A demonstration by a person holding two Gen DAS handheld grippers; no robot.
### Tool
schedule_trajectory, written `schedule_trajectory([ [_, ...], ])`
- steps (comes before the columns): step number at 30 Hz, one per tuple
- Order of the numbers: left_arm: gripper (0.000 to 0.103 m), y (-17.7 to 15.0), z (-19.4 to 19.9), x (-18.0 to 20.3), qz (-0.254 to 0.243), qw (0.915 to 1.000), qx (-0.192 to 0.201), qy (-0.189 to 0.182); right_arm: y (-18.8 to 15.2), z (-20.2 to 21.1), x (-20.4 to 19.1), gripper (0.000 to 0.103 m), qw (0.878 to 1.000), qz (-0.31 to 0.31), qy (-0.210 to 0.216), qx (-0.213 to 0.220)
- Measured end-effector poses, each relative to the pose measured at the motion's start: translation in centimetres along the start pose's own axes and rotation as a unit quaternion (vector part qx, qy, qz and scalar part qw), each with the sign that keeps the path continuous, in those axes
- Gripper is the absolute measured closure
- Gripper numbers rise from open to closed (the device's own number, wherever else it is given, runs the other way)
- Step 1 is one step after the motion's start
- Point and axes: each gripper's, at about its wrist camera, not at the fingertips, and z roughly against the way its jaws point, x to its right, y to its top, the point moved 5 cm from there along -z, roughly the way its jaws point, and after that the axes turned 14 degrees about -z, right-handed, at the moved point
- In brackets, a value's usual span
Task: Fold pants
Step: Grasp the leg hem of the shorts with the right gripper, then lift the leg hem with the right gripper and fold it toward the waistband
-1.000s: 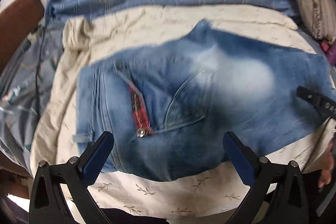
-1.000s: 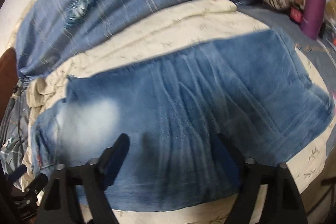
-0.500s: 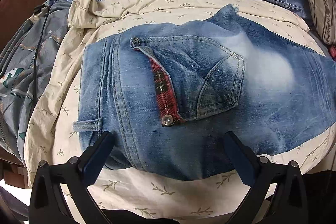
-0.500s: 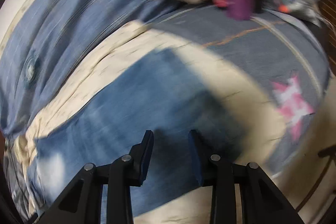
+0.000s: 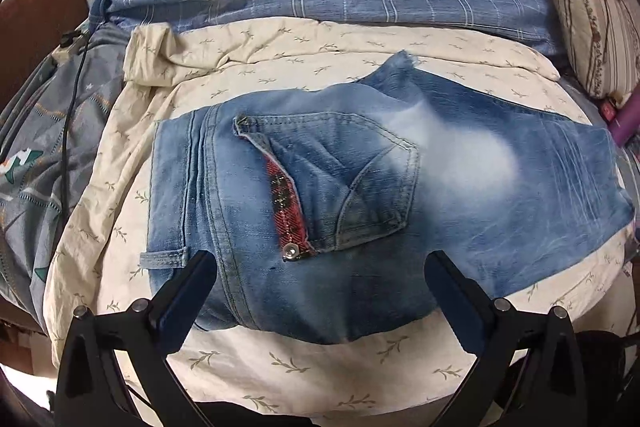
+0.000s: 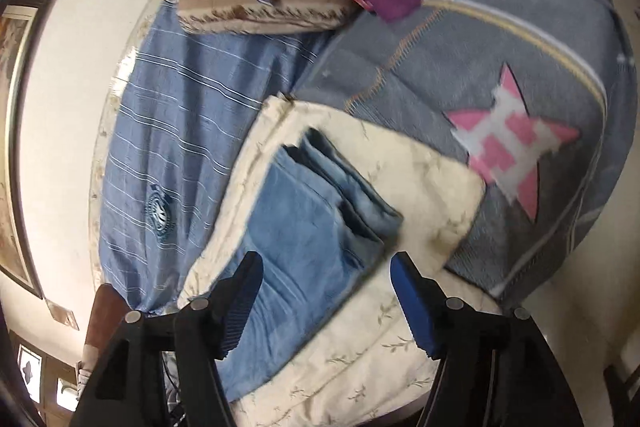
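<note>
My jeans (image 5: 360,195) lie folded lengthwise; ahead of my right tongs (image 6: 326,297), just reopened and empty, the cuffs await. Left tongs (image 5: 320,279) gape, empty.

right gripper (image 6: 326,301): swung toward the jeans' (image 6: 304,239) folded end; jaws closed, then have just been opening, gripping nothing
jeans: end now folded over, near the cream sheet's (image 6: 436,183) corner

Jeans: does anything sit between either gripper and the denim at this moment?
Nothing visible does. The left gripper hangs open right over the waistband end of the jeans, and the right gripper, its jaws just opened wider with nothing between them, faces the stacked leg end. Only the cream sheet lies around them.
</note>
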Motion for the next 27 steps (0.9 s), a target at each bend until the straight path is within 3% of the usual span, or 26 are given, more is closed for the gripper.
schedule_trajectory([
  [4,0.0,-0.3,0.2,0.1,-0.002,1.0,-0.003,0.0,-0.3,-2.3,1.1,0.033,1.0,-0.02,-0.001,-0.013],
  [8,0.0,-0.3,-0.1,-0.5,0.004,0.9999,-0.009,0.002,0.1,-3.9,1.2,0.033,1.0,-0.011,-0.01,0.001],
  [16,0.0,-0.1,-1.9,-0.8,0.015,0.9994,-0.029,-0.007,1.8,-5.3,0.2,0.034,1.0,-0.003,0.012,0.021],
  [18,0.0,-0.3,-2.5,-0.9,0.02,0.999,-0.038,-0.008,1.7,-5.5,-0.1,0.047,1.0,0.009,0.002,0.026],
  [20,0.0,-0.3,-2.8,-1.0,0.022,0.9988,-0.043,-0.007,1.5,-5.5,-0.3,0.072,0.999,0.024,-0.016,0.031],
  [23,0.0,-0.2,-2.7,-1.2,0.024,0.9989,-0.04,-0.009,1.5,-5.3,-0.6,0.079,0.998,0.031,-0.032,0.037],
  [27,0.0,-0.2,-2.4,-2.1,0.033,0.9988,-0.034,-0.012,1.1,-5.0,-2.3,0.081,0.998,0.04,-0.031,0.039],
])
